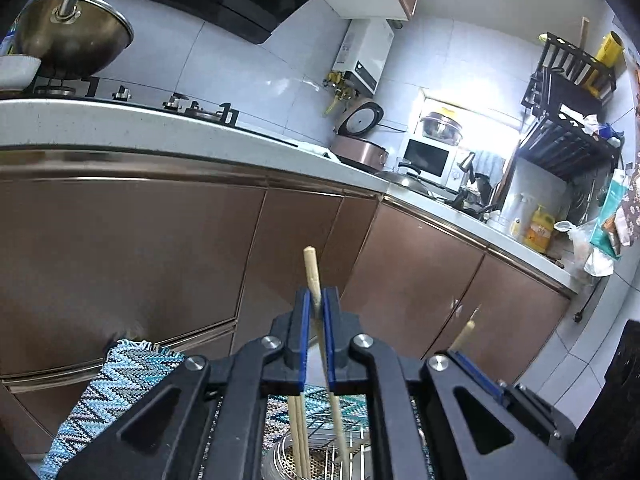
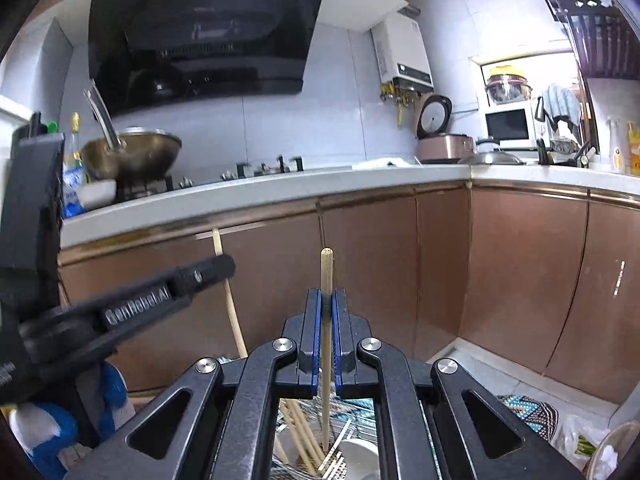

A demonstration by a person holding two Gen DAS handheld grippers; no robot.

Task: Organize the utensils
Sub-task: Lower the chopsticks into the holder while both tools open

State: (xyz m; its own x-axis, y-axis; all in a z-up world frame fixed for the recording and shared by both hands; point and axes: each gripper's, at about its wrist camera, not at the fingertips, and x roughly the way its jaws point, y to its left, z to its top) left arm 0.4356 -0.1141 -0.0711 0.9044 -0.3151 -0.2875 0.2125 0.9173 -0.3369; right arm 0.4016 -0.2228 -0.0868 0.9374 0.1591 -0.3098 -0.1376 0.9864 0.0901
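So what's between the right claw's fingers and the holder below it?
Only the chopstick it grips, running from the right claw down into the metal holder; the right wrist view shows this.

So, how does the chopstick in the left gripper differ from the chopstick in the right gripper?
The chopstick in the left gripper leans a little to the left; the chopstick in the right gripper stands almost upright. The left one looks pale cream, the right one more yellow-tan. Both are plain wooden sticks, each clamped between blue pads, the left gripper and the right gripper alike, with the lower end pointing down toward a metal holder with other chopsticks.
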